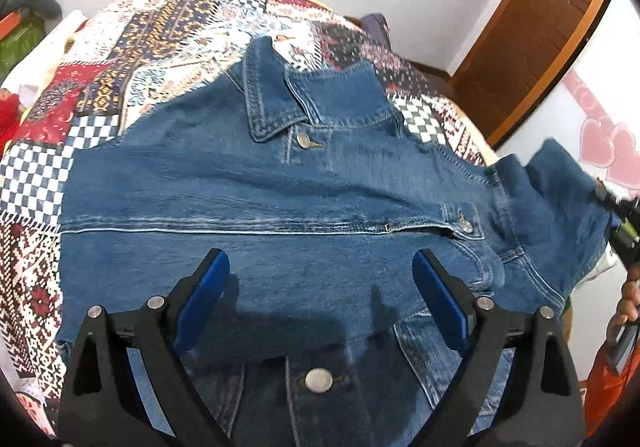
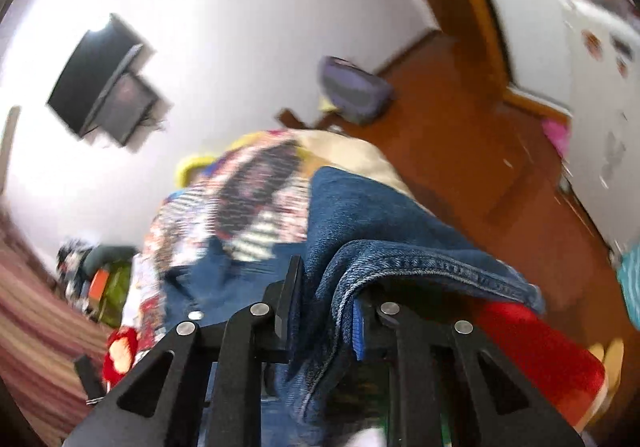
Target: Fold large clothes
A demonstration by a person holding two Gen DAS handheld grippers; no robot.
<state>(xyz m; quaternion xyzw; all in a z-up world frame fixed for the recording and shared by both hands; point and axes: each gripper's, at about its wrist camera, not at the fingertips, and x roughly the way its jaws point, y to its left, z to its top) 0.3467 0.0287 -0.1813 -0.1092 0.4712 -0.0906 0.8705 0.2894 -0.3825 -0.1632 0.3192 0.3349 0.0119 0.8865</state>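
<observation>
My left gripper (image 1: pixel 320 267) hung wide open over the jacket (image 1: pixel 280 187), holding nothing. Jacket lay face-up on the quilt (image 1: pixel 120 67). My right gripper (image 2: pixel 326 287) was clamped tight on a denim fold, lifted off the bed.

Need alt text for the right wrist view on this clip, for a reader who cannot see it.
The right gripper is clamped shut on a bunched fold of the blue denim jacket, lifting it off the patchwork quilt. Behind, blurred, are a white wall, a wooden floor and a purple bag.
</observation>
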